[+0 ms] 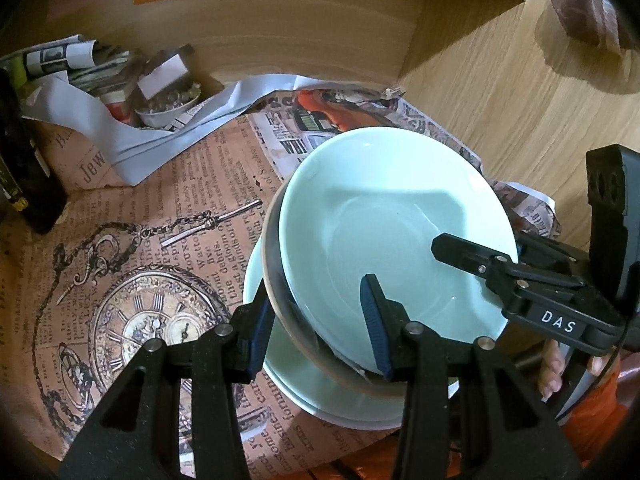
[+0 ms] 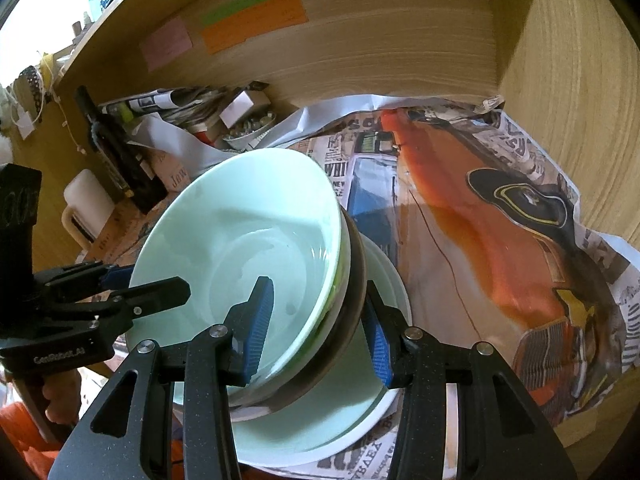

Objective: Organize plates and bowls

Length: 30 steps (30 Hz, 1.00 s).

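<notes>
A pale mint bowl (image 1: 392, 216) (image 2: 248, 232) sits tilted on top of a nested stack, with a darker bowl (image 2: 354, 280) (image 1: 272, 276) under it. My left gripper (image 1: 316, 332) is shut on the stack's near rim, one blue pad inside the mint bowl and one outside. My right gripper (image 2: 318, 328) is shut on the opposite rim in the same way; in the left wrist view the right gripper (image 1: 480, 264) shows at the right. The stack hangs just over a mint plate (image 1: 320, 396) (image 2: 340, 420) that lies on the newspaper.
Printed newspaper (image 1: 160, 208) (image 2: 480, 220) lines the wooden shelf floor. At the back left are a small bowl of trinkets (image 1: 168, 108), rolled papers and a dark bottle (image 2: 116, 148). A white mug (image 2: 86, 200) stands left. Wooden walls (image 2: 400, 48) close the back and right.
</notes>
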Each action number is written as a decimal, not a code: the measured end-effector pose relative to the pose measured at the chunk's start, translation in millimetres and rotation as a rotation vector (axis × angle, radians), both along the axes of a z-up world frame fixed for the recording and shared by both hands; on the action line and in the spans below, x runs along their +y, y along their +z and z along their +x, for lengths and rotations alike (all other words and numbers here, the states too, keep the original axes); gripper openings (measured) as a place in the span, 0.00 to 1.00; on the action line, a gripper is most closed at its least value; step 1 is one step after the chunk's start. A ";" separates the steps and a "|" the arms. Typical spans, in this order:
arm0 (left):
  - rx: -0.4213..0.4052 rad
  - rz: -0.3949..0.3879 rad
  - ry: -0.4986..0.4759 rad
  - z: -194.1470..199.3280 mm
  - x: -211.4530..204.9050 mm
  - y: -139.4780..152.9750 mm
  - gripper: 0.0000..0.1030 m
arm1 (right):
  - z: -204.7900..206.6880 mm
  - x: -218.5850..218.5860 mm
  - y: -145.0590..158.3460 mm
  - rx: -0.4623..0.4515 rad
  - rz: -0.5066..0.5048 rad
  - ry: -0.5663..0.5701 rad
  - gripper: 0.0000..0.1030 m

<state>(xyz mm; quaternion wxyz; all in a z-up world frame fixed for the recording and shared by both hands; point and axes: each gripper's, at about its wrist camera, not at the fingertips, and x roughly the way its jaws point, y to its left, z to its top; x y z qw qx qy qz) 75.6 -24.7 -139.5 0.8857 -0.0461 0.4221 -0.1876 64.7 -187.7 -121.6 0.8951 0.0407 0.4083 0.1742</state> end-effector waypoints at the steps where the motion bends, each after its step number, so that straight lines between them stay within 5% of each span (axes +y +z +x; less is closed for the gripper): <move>1: 0.003 -0.001 -0.001 1.1 0.8 -1.4 0.42 | 0.2 0.7 0.0 -0.002 -0.002 0.000 0.39; 13: -0.008 -0.043 -0.011 0.8 6.3 -5.2 0.42 | -4.8 5.9 -2.8 -0.050 -0.024 0.018 0.57; 21: -0.068 -0.020 0.050 -8.2 13.4 4.2 0.53 | -16.5 -1.6 11.3 -0.118 -0.022 -0.002 0.65; 30: -0.311 0.021 0.143 -42.4 21.1 52.3 0.61 | -48.6 -7.2 60.8 -0.323 -0.014 -0.017 0.72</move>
